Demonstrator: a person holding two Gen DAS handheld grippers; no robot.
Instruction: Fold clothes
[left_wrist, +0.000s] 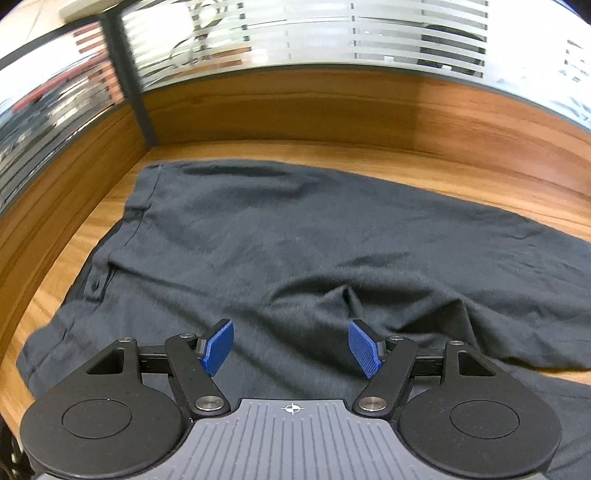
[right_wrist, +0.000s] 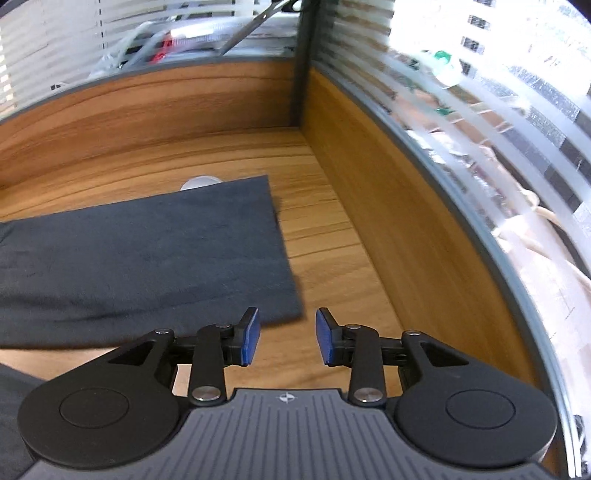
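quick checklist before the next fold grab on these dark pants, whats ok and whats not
1. Left gripper free: ok, jaws open, nothing between them, above the dark pants.
2. Right gripper free: ok, jaws apart, only bare wooden desk between them.
3. Cloth flat at the left gripper: not ok, a wrinkle ridge rises just ahead of it.
4. Pant leg end flat: ok, its hem edge lies straight on the desk.
5. Waistband flat: cannot tell, blurred.
6. Desk clear: not ok, a white round object pokes out from behind the leg.
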